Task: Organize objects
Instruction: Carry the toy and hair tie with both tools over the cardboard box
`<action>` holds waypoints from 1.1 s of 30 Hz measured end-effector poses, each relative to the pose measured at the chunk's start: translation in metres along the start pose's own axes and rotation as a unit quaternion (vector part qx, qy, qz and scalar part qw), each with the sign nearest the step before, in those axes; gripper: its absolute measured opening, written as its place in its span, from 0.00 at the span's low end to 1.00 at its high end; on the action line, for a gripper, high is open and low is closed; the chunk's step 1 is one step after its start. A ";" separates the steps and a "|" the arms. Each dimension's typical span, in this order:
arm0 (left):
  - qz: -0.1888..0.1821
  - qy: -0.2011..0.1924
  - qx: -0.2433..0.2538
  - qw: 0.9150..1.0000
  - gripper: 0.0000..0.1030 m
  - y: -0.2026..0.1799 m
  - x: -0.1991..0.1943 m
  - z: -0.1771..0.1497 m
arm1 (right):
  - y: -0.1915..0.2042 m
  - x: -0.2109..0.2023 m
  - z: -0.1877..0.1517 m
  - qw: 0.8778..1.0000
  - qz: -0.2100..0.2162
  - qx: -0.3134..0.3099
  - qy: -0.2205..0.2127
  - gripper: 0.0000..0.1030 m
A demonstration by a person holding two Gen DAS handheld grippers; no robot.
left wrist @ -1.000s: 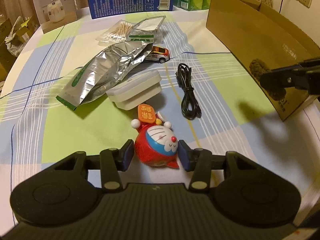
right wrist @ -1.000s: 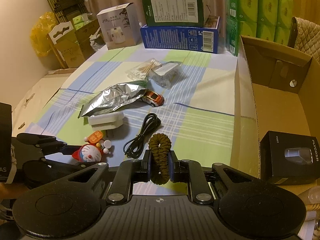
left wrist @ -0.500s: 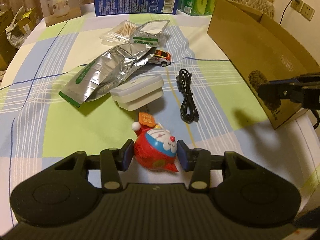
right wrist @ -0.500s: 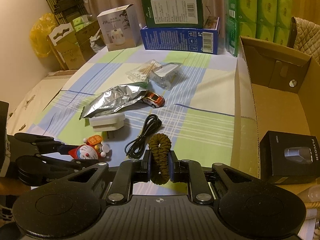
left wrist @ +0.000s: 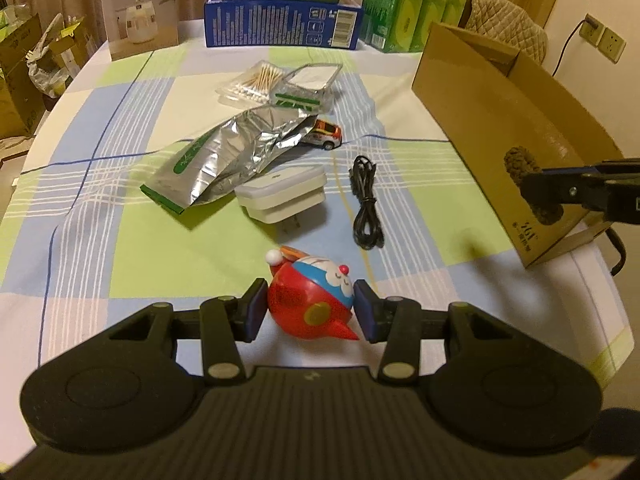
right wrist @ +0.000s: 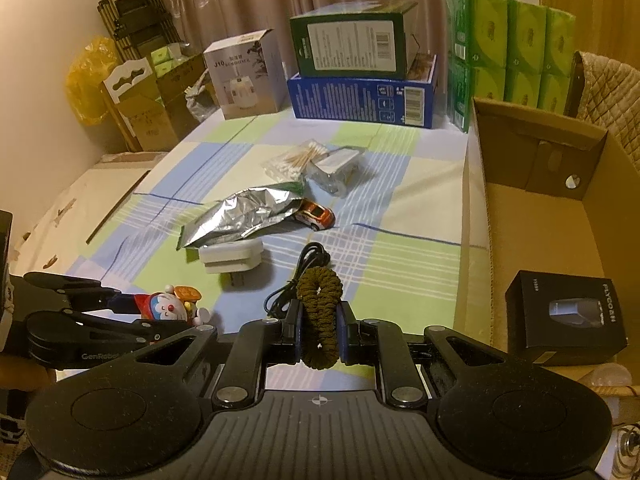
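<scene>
We've got the left gripper [left wrist: 308, 308] pinching the red cartoon toy [left wrist: 310, 302] side to side across its round body, prob. because that's the widest firm bit; the pads sit against both flanks and the toy is tilted, lifted off the checked tablecloth [left wrist: 100, 208], near edge of the table

The right gripper [right wrist: 319, 326] is pressed together on the brown braided loop [right wrist: 319, 316], held upright btwn the pads so it hangs clear and won't snag. It sits near-right, just beside the cardboard box [right wrist: 474, 216]

The box stands open on the right w/ a black carton [right wrist: 566, 316] already inside, so we judge both items are headed there, each hand carrying one to save a trip

Still out on the cloth, mid-table: foil pouch [left wrist: 228, 160], white plug adapter [left wrist: 282, 196], black cable [left wrist: 366, 204], toy car [left wrist: 326, 134], farther off the cotton swab bag [left wrist: 254, 82]. They lie loose & apart, easy to take one by one
</scene>
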State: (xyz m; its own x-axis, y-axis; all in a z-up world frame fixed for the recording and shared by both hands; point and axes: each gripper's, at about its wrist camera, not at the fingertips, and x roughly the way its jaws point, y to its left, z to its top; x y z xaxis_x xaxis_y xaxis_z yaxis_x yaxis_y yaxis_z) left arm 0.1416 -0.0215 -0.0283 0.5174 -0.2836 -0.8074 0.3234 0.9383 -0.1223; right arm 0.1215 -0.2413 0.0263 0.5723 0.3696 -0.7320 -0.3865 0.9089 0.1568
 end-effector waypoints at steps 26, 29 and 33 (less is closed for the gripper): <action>-0.088 -0.073 0.079 0.990 0.40 -0.155 -0.078 0.060 | -0.091 -0.125 -0.008 0.992 -0.095 0.062 -0.058 0.13; -0.099 -0.074 0.087 0.989 0.40 -0.175 -0.075 0.067 | -0.106 -0.132 -0.010 0.990 -0.106 0.067 -0.059 0.13; -0.111 -0.071 0.097 0.987 0.40 -0.194 -0.069 0.076 | -0.124 -0.136 -0.013 0.989 -0.117 0.073 -0.057 0.13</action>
State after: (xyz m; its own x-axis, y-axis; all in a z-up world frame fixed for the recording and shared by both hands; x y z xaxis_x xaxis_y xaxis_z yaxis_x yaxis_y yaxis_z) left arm 0.1031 -0.1989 0.0948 0.5178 -0.5153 -0.6829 0.5801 0.7982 -0.1624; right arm 0.0825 -0.4067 0.0977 0.7142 0.1582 -0.6819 -0.1303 0.9871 0.0925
